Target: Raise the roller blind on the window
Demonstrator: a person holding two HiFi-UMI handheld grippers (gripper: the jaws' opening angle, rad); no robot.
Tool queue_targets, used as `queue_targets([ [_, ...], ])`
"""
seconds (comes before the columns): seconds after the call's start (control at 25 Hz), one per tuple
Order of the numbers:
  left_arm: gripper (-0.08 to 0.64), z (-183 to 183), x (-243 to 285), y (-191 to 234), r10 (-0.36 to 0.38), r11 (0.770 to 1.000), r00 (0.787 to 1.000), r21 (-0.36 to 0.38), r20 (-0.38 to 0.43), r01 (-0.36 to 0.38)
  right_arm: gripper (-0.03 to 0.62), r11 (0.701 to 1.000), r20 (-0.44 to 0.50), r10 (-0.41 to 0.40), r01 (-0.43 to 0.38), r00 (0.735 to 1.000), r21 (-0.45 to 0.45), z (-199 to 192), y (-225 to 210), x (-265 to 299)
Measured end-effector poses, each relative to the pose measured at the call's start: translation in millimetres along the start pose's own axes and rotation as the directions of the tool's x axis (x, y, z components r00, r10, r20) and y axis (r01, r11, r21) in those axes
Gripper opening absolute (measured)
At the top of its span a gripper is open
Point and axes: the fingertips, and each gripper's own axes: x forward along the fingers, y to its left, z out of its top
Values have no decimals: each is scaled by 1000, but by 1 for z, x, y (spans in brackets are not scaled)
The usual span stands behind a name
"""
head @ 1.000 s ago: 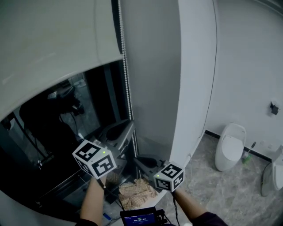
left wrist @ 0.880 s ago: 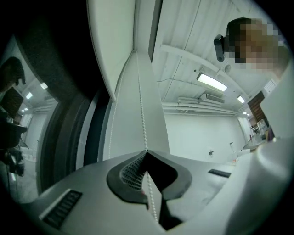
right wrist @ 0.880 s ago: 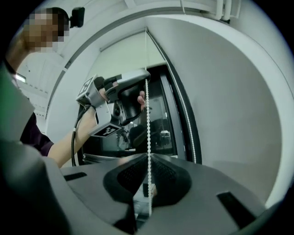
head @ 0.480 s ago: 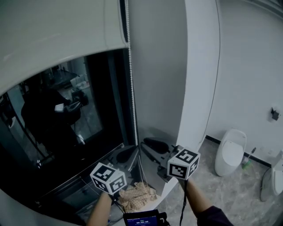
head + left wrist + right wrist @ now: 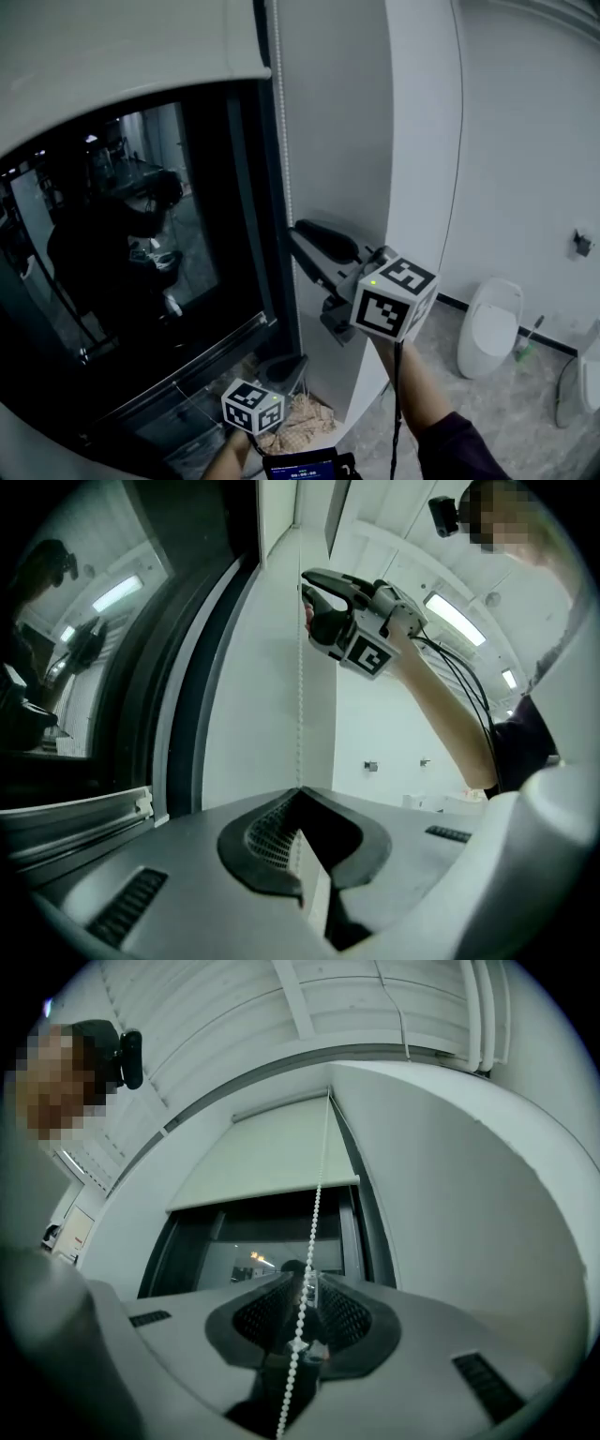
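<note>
- Bathroom corner noted: a white wall [image 5: 422, 141] fills the upper centre of the head view, and a toilet [image 5: 487, 323] stands at the right edge.
- Dark window [image 5: 122, 262] takes up the left half. The roller blind [image 5: 122, 56] covers only its top, its lower edge curving across the upper left.
- Bead chain [image 5: 280, 141] hangs straight down the window's right side, at centre frame.
- Your right gripper [image 5: 302, 1283] is held high, at the centre of the head view. Its jaws stand slightly apart with the chain running between them, not pinched.
- Your left gripper [image 5: 299, 794] sits low at bottom centre, above a beige woven item [image 5: 291, 412] that cannot be identified. Its jaws are closed, the tips meeting on the chain.
- Left gripper view shows the right gripper directly above on the same chain, well apart.
</note>
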Motion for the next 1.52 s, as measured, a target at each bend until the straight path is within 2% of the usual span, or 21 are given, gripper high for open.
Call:
queue_targets([
  [0.2,11,-10,-4,-2,-3,1000,1000,2,-15,3,59,999,-18,-32,31,999,-11,-12,-3,2],
  [0.24,11,-10,-5,-1,2,1000,1000,6,-15,-2,25,1000,-21,-28,28,999,-13,-13,-2,2],
  [0.28,11,-11,-6,0,10,1000,1000,15,-15,-9,21,1000,-21,-26,26,999,-18,-13,-1,1],
  [0.4,12,-18,-9,5,20,999,999,40,-30,-19,18,996,-12,-48,47,999,-70,-11,0,-4],
  [0.48,12,-15,-13,10,14,1000,1000,11,-4,-14,18,994,-16,-65,63,998,-86,-17,-3,-11],
  [0.6,14,20,-24,15,-4,999,995,-34,99,8,17,992,-66,-82,75,994,-100,-47,-7,-19],
  [0.68,14,56,-32,17,-11,1000,985,-20,172,15,17,992,-105,-87,77,991,-97,-71,-5,-24],
  [0.76,14,98,-40,20,-1,1000,968,15,251,-3,17,993,-138,-88,77,987,-85,-94,-1,-31],
  [0.88,14,161,-50,24,18,999,931,37,366,-34,17,996,-176,-82,73,981,-58,-124,6,-38],
  [0.96,14,194,-51,21,8,999,915,46,404,-29,17,996,-201,-79,71,976,-46,-143,9,-43],
  [1.04,14,218,-47,15,-8,997,910,76,415,-26,17,996,-225,-83,75,971,-45,-159,12,-48],
  [1.24,15,244,-32,8,-24,991,918,129,396,-29,17,998,-273,-61,63,960,-2,-196,23,-59],
  [1.44,13,233,-28,9,2,988,923,139,386,-61,17,997,-287,-54,68,956,39,-214,27,-73],
  [1.52,12,227,-31,14,20,989,916,125,401,-76,17,995,-315,-95,99,944,-2,-216,21,-77],
])
